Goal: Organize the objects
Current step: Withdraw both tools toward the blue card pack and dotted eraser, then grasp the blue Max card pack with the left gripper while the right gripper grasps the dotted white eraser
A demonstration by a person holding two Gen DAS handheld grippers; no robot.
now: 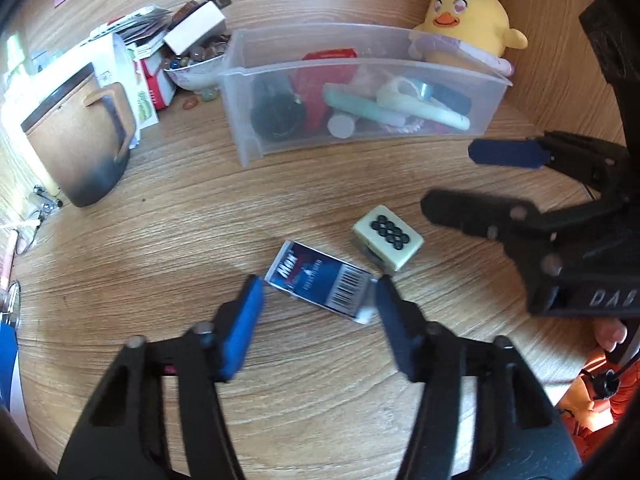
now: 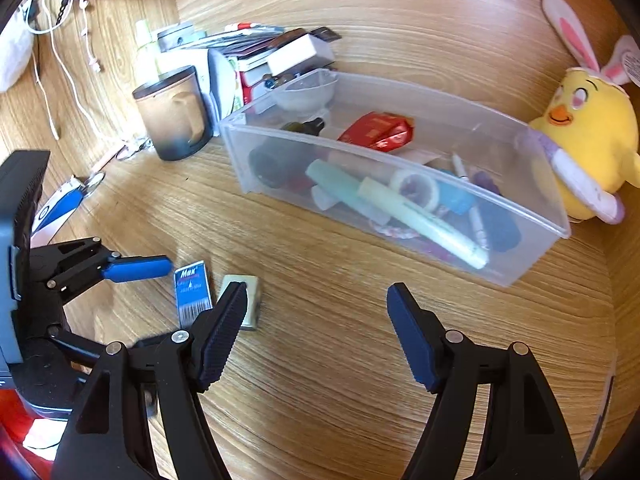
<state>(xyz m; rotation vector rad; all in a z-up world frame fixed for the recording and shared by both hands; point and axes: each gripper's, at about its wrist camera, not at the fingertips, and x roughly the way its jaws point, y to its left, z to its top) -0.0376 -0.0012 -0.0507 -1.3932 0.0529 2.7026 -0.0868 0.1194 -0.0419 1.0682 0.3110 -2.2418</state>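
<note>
Left hand-held gripper (image 1: 320,292) wide open, flanking blue box (image 1: 322,282); right hand-held gripper (image 2: 316,300) open, empty.

Staple box (image 1: 320,280) beside tile (image 1: 387,237); bin (image 1: 360,92) behind; plush (image 1: 466,16) behind bin.

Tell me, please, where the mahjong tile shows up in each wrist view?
Left wrist: mahjong tile, right of centre, beside the blue staple box.
Right wrist: tile at lower left, partly behind a finger.
Shared landmark: the clear plastic bin.
</note>
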